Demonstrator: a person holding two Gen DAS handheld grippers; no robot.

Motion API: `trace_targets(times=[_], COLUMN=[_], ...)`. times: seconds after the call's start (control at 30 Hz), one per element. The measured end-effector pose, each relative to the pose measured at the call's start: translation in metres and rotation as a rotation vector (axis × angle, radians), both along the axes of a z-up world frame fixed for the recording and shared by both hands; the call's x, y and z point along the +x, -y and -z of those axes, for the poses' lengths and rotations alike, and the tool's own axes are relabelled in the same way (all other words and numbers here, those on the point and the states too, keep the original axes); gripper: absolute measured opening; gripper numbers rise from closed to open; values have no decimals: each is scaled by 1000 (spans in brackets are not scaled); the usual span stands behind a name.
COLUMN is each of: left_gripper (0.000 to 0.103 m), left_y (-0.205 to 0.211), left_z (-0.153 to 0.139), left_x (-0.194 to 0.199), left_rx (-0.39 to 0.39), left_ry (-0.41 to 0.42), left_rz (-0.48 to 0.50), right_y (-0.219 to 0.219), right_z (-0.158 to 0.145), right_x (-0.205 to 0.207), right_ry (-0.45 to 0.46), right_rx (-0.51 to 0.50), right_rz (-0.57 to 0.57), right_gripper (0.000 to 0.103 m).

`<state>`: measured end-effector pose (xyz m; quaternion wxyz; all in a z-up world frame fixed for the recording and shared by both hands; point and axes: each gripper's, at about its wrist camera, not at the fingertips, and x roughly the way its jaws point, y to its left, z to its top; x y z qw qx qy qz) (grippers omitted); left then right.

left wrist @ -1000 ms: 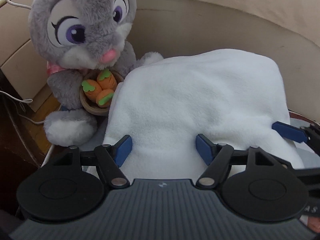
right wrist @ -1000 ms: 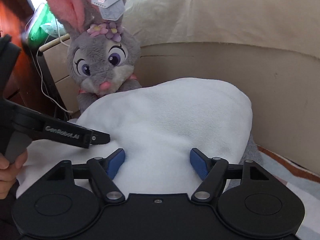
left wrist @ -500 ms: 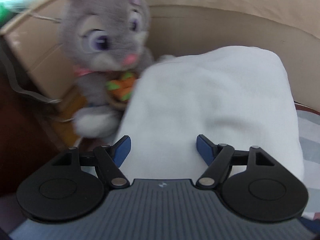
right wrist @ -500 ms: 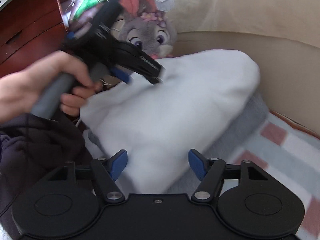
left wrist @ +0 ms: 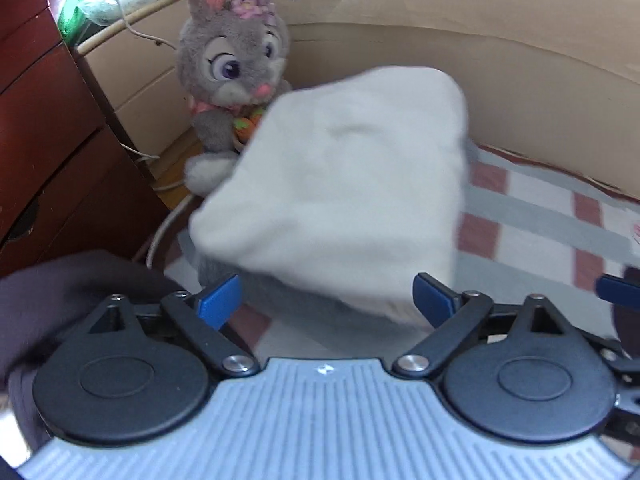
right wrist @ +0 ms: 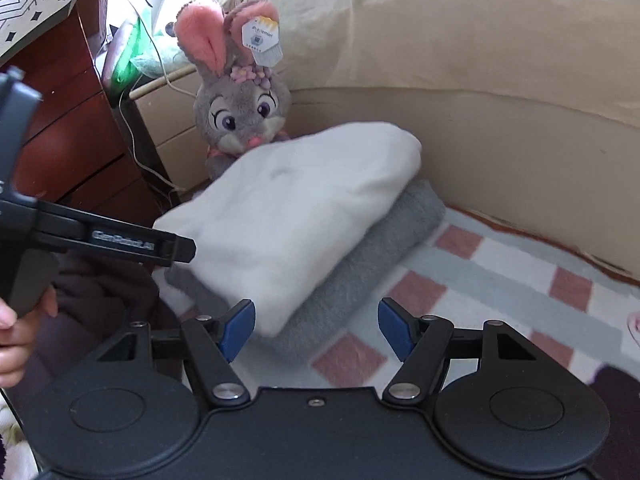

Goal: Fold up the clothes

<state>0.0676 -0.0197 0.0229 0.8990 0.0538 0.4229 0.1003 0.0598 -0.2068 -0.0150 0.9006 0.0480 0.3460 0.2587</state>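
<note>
Both claws have drawn back from the folded white garment [right wrist: 304, 216]; left claw [left wrist: 326, 300] just widened, right claw [right wrist: 316, 326] apart, both empty.

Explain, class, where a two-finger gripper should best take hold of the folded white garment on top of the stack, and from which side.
Probably grip the white garment at its near corner, approaching from the front: that corner overhangs the grey towel, so one finger can slide beneath.
</note>
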Motion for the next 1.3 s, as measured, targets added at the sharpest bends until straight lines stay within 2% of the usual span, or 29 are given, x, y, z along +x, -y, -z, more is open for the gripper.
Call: trace_targets(times=[0.17, 0.33, 0.47, 0.57, 0.83, 1.03, 1.3], left_gripper=[95, 97, 97, 99, 99, 99, 99], left_y=[28, 55, 69, 78, 85, 89, 92], left_z=[-8, -6, -5, -4, -8, -8, -15], left_x=[-36, -56, -72, -82, -104, -120, -128], left_rx=[10, 37, 3, 19, 5, 39, 11], left_ry=[-7, -40, -45, -54, -52, -41, -30], left_rz=[56, 47, 51, 52, 11, -15, -26], right_y=[26, 41, 47, 51, 53, 49, 58], right_z=[-5, -13, -17, -22, -30, -32, -38], right_x=[-30, -47, -53, -59, -84, -99, -107], right_ry=[3, 10, 6, 4, -16, 12, 18], right_rx=[-4, -19, -26, -46, -108, -132, -104], right_rz=[29, 69, 79, 88, 82, 102, 112], right_gripper=[73, 73, 73, 73, 75, 75, 76])
